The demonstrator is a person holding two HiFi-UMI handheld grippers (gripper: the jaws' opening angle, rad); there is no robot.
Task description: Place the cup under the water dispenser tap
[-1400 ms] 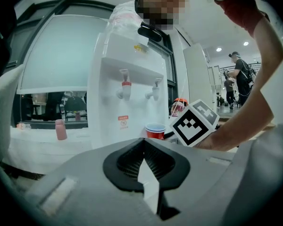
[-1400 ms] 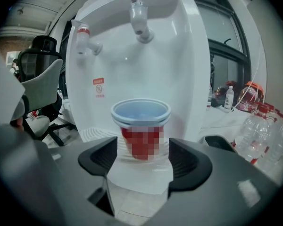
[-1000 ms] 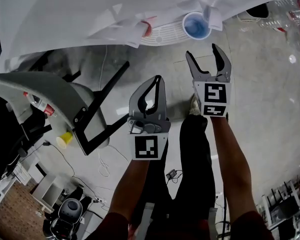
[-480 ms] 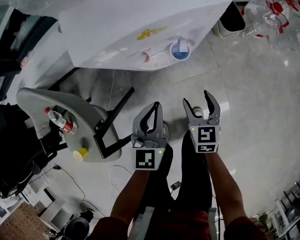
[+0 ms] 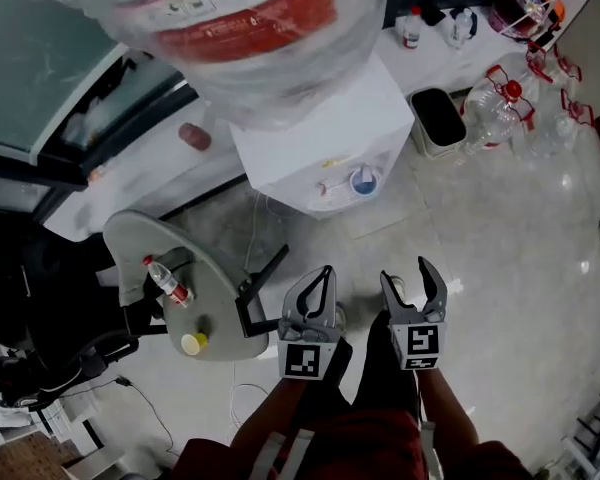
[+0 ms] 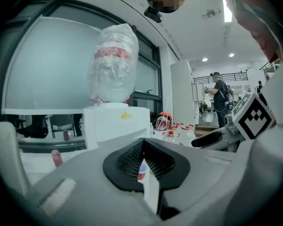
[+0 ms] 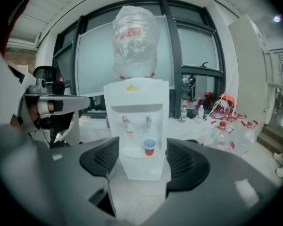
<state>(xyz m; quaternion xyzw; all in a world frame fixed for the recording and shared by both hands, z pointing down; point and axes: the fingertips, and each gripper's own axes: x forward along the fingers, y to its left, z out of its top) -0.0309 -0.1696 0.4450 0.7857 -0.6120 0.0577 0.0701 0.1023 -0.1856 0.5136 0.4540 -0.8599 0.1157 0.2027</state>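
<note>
Cup parked at the dispenser, both my tongs well clear of it.

The cup (image 5: pixel 363 181), blue inside and red outside, stands upright on the drip tray (image 5: pixel 332 202) of the white water dispenser (image 5: pixel 320 133), directly below a tap (image 7: pixel 148 122). My left tongs (image 5: pixel 326 272) are clenched tip to tip, with nothing in them. My right tongs (image 5: pixel 405 271) are released: the jaws are wide, just now narrowing a little, with nothing between them. Both hang above the floor (image 5: pixel 500 228).
</note>
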